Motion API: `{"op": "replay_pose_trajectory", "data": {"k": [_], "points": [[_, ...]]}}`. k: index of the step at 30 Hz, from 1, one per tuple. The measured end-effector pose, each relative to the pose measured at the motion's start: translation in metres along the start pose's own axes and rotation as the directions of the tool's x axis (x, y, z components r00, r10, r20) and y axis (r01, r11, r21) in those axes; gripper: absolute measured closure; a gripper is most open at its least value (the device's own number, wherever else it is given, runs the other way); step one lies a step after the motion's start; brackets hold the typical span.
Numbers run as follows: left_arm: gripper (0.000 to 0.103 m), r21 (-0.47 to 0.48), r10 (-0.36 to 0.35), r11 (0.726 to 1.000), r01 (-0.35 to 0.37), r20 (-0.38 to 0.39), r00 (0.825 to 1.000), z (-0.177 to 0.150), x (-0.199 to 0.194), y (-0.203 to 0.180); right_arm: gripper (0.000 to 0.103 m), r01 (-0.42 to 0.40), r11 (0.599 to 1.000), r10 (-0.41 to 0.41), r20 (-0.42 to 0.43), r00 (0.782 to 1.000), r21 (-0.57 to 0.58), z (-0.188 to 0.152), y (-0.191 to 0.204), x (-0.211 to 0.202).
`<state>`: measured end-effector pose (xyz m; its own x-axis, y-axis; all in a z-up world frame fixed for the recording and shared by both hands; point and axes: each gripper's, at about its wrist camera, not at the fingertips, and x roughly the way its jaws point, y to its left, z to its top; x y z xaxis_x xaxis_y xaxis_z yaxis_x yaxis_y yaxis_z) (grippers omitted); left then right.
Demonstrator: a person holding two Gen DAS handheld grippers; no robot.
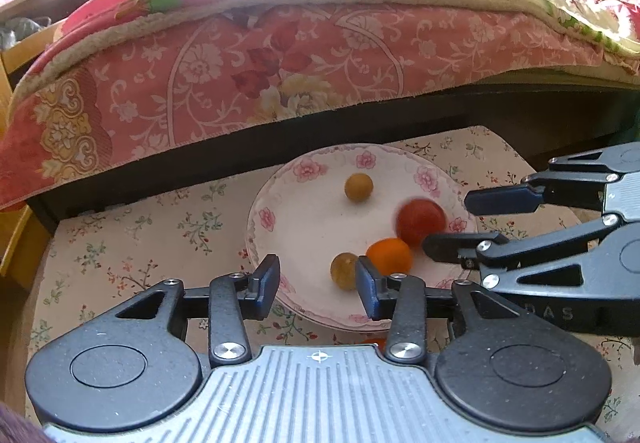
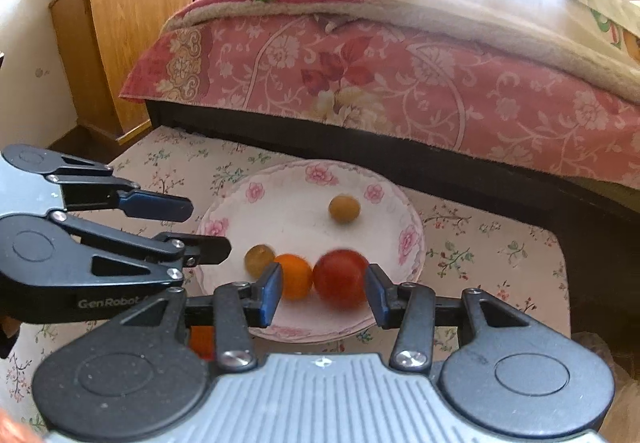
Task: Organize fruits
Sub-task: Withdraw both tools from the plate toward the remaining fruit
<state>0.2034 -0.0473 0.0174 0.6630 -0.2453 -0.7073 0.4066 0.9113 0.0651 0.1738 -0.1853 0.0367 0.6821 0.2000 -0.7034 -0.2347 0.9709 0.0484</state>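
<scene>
A white flowered plate [image 1: 256, 227] [image 2: 224, 227] on the small table holds several round fruits. A red fruit [image 1: 420, 223] [image 2: 340, 277], blurred in both views, lies against an orange fruit [image 1: 390, 255] [image 2: 294, 275]. One yellowish fruit [image 1: 344, 270] [image 2: 258, 260] lies beside the orange one, another [image 1: 359, 187] [image 2: 344, 208] lies at the plate's far side. My left gripper [image 1: 318, 285] [image 2: 208, 228] hangs open over the plate's near-left rim, nothing between its fingers. My right gripper [image 2: 325, 293] [image 1: 447, 224] is open, its tips just short of the red fruit, pads not pressing on it.
A floral cloth [image 1: 120, 243] covers the table. Another orange-red fruit [image 2: 200, 339] [image 1: 374, 342] lies on it, half hidden under the grippers. Right behind the table stands a bed with a pink flowered blanket [image 1: 280, 55]. A wooden cabinet [image 2: 120, 43] stands at the far left.
</scene>
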Motion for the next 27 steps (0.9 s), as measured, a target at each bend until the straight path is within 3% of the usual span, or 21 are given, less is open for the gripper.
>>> {"op": "replay_pose_trajectory", "data": {"k": [9,27], "points": [[0.052,-0.003,0.006,1.0,-0.006,0.012,1.0,-0.001,-0.007,0.002,0.056,0.02,1.0,-0.02,0.018,1.0,0.016,0.002,-0.005,-0.01],[0.051,0.0,0.001,1.0,-0.001,-0.004,1.0,-0.021,-0.033,0.005,0.056,-0.078,0.997,0.077,-0.057,0.995,-0.017,-0.026,0.022,-0.023]]}}
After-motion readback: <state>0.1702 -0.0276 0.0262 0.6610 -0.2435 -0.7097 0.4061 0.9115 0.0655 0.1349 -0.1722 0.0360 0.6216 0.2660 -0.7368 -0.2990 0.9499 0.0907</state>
